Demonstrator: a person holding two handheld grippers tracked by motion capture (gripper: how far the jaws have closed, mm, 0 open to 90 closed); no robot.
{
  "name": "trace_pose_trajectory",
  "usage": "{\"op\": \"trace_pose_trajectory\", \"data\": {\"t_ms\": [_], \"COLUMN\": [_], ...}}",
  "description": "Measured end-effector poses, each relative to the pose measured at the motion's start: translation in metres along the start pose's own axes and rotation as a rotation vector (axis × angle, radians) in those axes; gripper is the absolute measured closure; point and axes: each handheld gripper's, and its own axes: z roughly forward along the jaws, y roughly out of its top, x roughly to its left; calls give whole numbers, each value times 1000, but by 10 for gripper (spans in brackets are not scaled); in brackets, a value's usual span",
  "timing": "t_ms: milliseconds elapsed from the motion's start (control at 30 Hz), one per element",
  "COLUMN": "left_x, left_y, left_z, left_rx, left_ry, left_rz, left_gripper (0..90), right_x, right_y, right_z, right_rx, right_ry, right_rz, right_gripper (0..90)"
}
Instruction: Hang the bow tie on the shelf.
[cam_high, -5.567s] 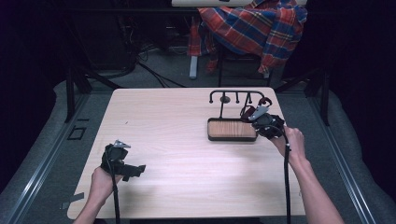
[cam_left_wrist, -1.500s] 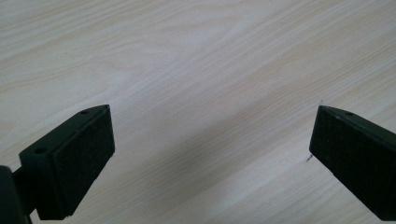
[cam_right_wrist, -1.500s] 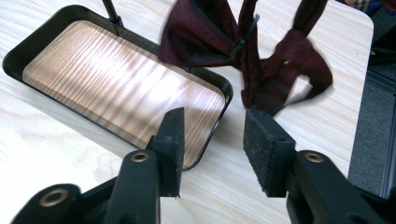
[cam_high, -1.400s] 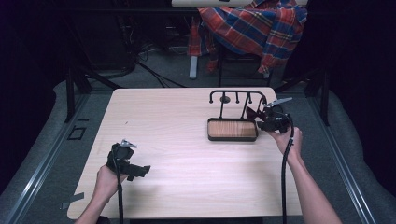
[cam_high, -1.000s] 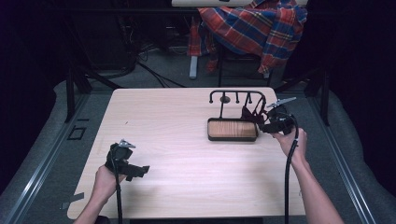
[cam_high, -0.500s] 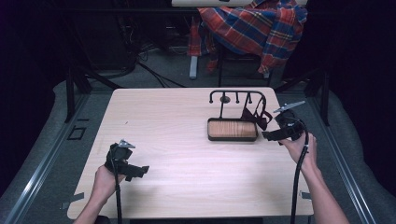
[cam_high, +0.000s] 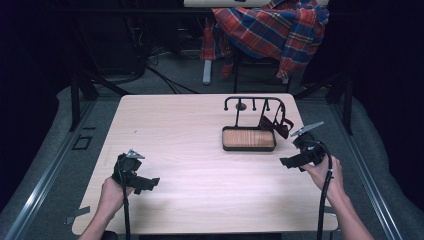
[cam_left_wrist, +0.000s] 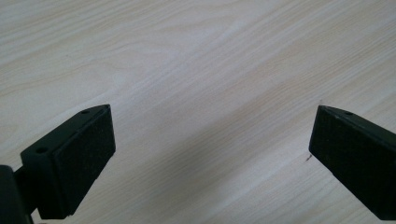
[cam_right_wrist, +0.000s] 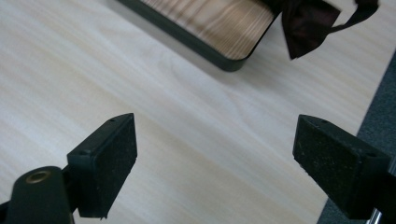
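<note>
A black hook rack (cam_high: 254, 102) rises from a wooden tray base (cam_high: 248, 138) at the right middle of the table. A dark bow tie (cam_high: 275, 124) hangs from the rack's right end, over the tray's right edge. My right gripper (cam_high: 292, 161) is held near the table's right edge, in front of and apart from the bow tie, open and empty. In the right gripper view its jaws (cam_right_wrist: 215, 158) stand wide over bare wood, with the tray corner (cam_right_wrist: 219, 28) and bow tie (cam_right_wrist: 308, 23) beyond. My left gripper (cam_high: 146, 183) rests open at the near left, over bare wood (cam_left_wrist: 210, 154).
The light wood table (cam_high: 190, 145) has open room across its left and middle. A plaid cloth (cam_high: 270, 30) drapes over a chair behind the table. Dark stand legs and cables stand on the grey floor around it.
My right gripper has drawn back from the rack toward the near right edge, leaving the bow tie hanging there. The left gripper has hardly moved.
</note>
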Motion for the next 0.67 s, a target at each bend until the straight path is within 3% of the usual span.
{"op": "trace_pose_trajectory", "data": {"t_ms": [133, 333, 533, 667], "left_x": [0, -1, -2, -1], "left_y": [0, 0, 0, 0], "left_z": [0, 0, 0, 1], "left_rx": [1, -2, -5, -6], "left_ry": [0, -6, -6, -9], "left_rz": [2, 9, 15, 12], "left_gripper": [5, 5, 5, 5], "right_x": [8, 23, 26, 25], "right_y": [-7, -18, -18, -18], "right_z": [4, 9, 18, 19], "right_rx": [22, 28, 67, 52], "right_ry": [20, 28, 37, 38], "right_rz": [-18, -91, -133, -134], "right_gripper": [129, 136, 138, 139]}}
